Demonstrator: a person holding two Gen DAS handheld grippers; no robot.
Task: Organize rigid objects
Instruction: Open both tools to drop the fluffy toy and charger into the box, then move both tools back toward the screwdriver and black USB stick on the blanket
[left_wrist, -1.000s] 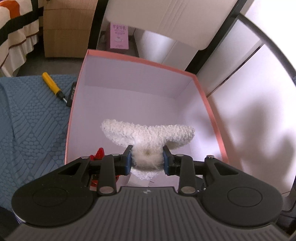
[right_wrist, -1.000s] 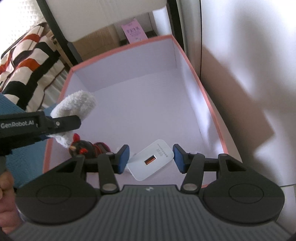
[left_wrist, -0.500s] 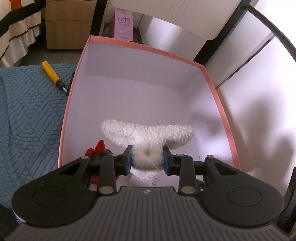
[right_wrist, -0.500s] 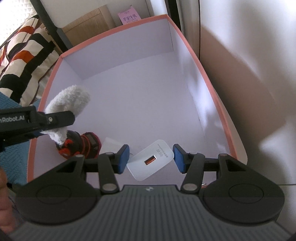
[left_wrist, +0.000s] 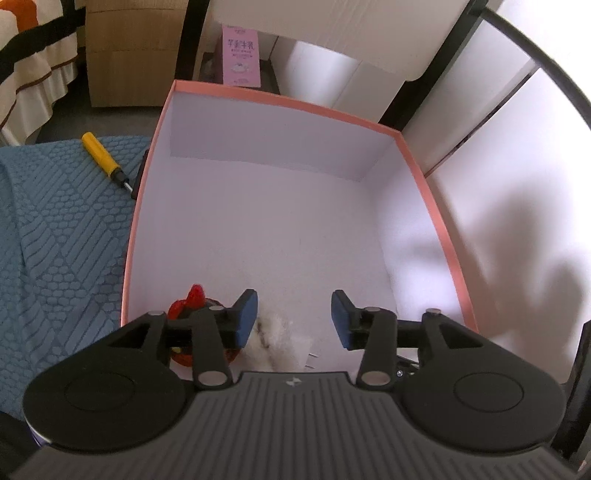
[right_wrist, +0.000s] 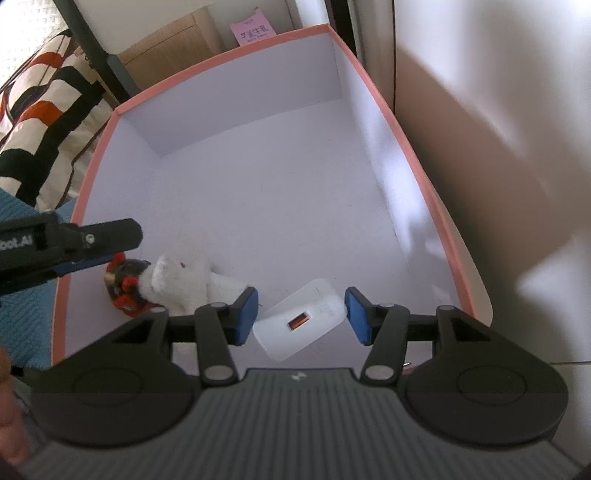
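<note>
A pink-rimmed white box (left_wrist: 288, 101) (right_wrist: 417, 162) lies below both grippers. A fluffy white plush toy (right_wrist: 181, 284) (left_wrist: 277, 345) lies on the box floor near the front, against a red and black toy (right_wrist: 123, 286) (left_wrist: 190, 299). My left gripper (left_wrist: 293, 319) is open and empty just above the plush; it also shows in the right wrist view (right_wrist: 107, 240). My right gripper (right_wrist: 301, 315) is open above a white charger (right_wrist: 301, 325) with an orange port that lies on the box floor; the pads stand apart from it.
A yellow-handled screwdriver (left_wrist: 105, 158) lies on a blue textured cloth (left_wrist: 55, 240) left of the box. A pink carton (left_wrist: 242, 55) (right_wrist: 253, 31) and a brown cardboard box (left_wrist: 133, 55) stand behind. A striped bedspread (right_wrist: 40, 110) is at far left. A white wall (right_wrist: 498, 147) is right.
My left gripper opened and let go of the white plush, which dropped onto the box floor beside the red and black toy. The right gripper stayed open over the charger.
</note>
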